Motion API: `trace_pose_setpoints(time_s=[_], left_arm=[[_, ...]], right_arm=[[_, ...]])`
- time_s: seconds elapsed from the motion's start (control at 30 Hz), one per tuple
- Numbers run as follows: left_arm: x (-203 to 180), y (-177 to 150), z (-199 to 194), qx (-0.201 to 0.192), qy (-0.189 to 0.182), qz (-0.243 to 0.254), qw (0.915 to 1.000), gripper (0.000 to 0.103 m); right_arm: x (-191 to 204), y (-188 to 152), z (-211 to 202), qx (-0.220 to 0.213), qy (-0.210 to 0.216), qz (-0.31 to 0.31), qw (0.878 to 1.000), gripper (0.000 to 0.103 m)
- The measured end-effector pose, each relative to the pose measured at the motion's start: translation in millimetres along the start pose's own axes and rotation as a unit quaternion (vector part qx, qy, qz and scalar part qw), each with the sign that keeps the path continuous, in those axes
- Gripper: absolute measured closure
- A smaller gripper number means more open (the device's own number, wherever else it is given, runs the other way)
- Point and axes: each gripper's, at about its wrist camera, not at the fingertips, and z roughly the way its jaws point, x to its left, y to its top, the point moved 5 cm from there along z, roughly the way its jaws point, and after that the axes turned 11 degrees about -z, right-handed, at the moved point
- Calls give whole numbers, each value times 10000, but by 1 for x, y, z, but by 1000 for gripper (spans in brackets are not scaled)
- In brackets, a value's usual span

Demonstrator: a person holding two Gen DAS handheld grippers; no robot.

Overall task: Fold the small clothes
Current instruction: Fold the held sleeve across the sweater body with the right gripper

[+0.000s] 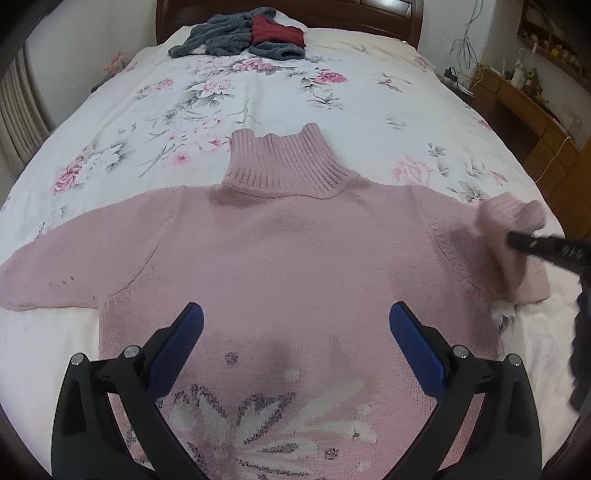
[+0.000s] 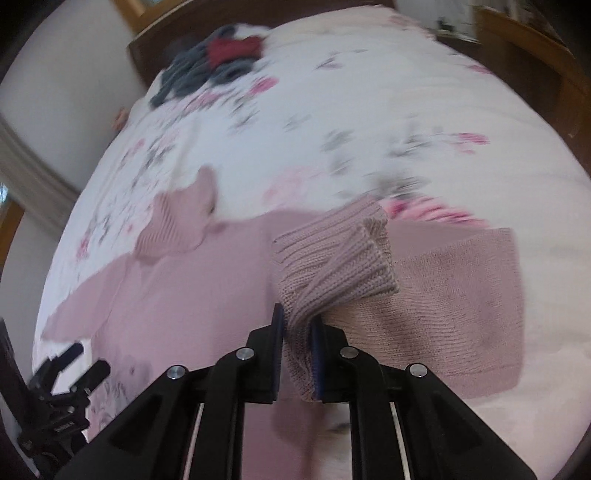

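Right now my right tool (image 2: 297, 325) pinches the pink sweater's (image 1: 295, 258) sleeve cuff (image 2: 332, 258); my left tool (image 1: 295, 321) hovers wide apart.

One pink sweater (image 1: 280, 251), two grippers, and perhaps two garments—grey (image 1: 218, 44) and red (image 1: 277, 31)—heaped together.

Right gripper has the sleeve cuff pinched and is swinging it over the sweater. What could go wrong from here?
1. The right gripper pinches only the edge of the sleeve cuff; the right wrist view is motion-blurred, so a fast swing could pull the knit free.
2. The left gripper hovers open over the pink sweater, pinning nothing, so the body may drag or bunch.
3. The cuff is already doubled over; laid down so, the fold could come out lumpy.
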Motion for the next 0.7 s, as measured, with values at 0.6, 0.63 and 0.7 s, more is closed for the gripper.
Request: trace_pose_setpoints(time_s=[0.6, 0.63, 0.7], left_arm=[[-36, -6, 24, 513, -470, 7, 9976, 3], [-39, -7, 27, 573, -503, 19, 9971, 3], [-43, -10, 36, 706, -480, -28, 9964, 3]], right_arm=[[42, -74, 3, 705, 947, -917, 9888, 68], [33, -79, -4, 679, 897, -858, 9899, 67], [12, -88, -18, 599, 704, -657, 9935, 63]])
